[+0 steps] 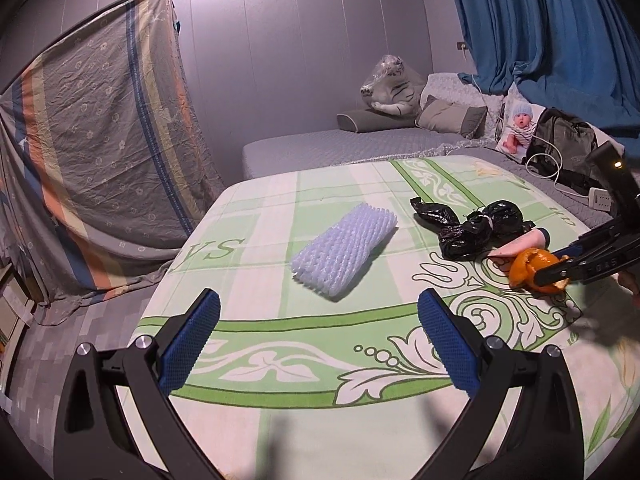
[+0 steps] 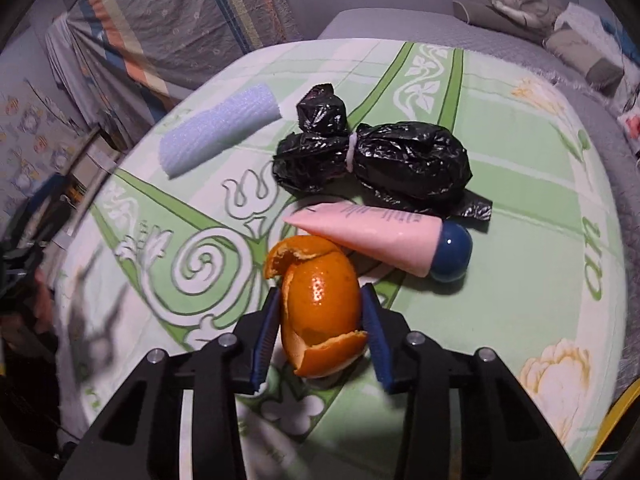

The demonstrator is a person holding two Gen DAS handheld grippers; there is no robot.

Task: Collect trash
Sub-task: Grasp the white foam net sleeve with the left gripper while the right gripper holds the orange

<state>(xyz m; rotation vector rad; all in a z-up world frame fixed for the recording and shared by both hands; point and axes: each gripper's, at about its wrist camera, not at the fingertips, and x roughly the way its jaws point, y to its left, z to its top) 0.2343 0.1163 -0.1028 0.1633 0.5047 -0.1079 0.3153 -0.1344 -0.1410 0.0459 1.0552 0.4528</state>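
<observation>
Room as I see it from the left wrist view: grey panelled wall [image 1: 280,40] across the top with a bright light glare at upper centre, blue curtain [image 1: 540,20] upper right, striped floral sheet [image 1: 100,140] draped over something at left. Grey bed [image 1: 340,148] mid-frame with pillows [image 1: 448,118] and a plastic-wrapped plush tiger [image 1: 390,86]; green-patterned cloth [image 1: 280,360] fills the foreground, grey tiled floor [image 1: 48,352] lower left.

Bare cloth [image 1: 280,344] lies open before the foam net [image 1: 345,249]; pink tube [image 2: 372,236] and black bag [image 2: 400,164] crowd the orange peel [image 2: 320,308]
</observation>
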